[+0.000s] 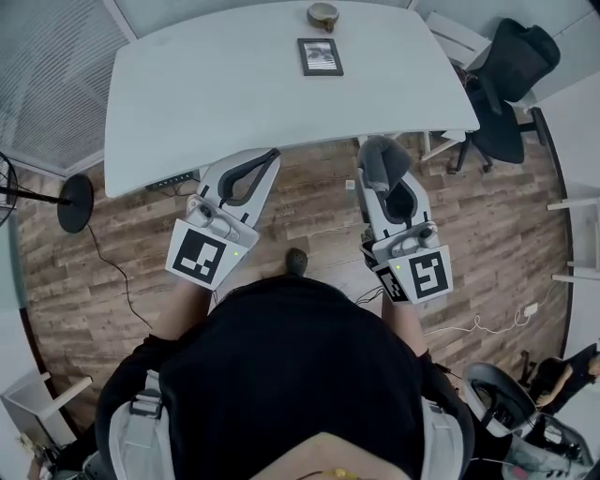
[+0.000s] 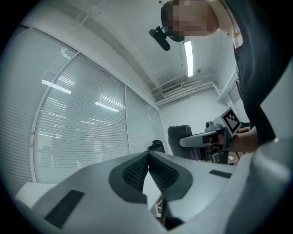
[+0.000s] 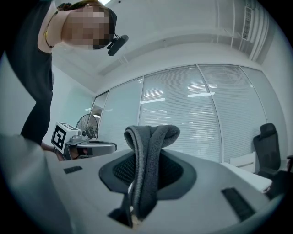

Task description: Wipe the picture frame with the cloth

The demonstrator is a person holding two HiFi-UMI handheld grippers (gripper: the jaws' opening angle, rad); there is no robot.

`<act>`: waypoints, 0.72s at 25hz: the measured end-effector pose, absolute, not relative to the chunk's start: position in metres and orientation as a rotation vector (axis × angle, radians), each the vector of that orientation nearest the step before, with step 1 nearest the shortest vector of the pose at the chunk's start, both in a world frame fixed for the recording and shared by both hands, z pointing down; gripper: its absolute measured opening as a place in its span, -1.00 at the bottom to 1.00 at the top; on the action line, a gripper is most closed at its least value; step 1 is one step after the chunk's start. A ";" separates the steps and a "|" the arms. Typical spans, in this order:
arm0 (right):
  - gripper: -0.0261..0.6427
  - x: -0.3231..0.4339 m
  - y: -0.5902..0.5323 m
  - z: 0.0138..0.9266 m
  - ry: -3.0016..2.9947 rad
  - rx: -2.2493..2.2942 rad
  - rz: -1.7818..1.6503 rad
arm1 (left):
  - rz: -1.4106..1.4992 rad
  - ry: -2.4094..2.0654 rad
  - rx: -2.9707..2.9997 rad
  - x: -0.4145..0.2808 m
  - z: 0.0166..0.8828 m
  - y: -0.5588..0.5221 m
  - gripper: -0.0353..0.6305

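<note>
A small dark picture frame (image 1: 320,56) lies flat near the far edge of the white table (image 1: 216,94). My right gripper (image 1: 380,157) is shut on a folded grey cloth (image 3: 149,160), which bulges out past the jaw tips (image 1: 386,161). It hangs over the floor just short of the table's near edge. My left gripper (image 1: 269,157) is shut with nothing between its pads, its tips at the table's near edge. In the left gripper view the closed jaws (image 2: 147,161) point slightly upward toward window blinds.
A small round wooden object (image 1: 322,14) sits behind the frame. A black office chair (image 1: 506,84) stands at the table's right end. A fan base (image 1: 75,202) and cables (image 1: 112,267) lie on the wooden floor at left.
</note>
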State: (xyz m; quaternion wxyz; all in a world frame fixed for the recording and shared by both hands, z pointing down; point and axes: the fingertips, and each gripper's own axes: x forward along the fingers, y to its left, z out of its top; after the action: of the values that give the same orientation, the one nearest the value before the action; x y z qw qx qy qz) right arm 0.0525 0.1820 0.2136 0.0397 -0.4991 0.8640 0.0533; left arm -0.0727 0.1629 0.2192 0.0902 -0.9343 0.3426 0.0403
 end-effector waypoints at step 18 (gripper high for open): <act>-0.60 0.089 0.136 0.217 2.652 -1.450 0.134 | 0.069 1.075 -2.763 -0.034 0.229 0.127 -0.86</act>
State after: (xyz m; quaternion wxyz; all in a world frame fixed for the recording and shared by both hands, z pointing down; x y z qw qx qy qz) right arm 0.0895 0.1364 0.2165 0.0579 -0.4784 0.8751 0.0443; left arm -0.0338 0.1273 0.2291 0.0879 -0.9281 0.3612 0.0233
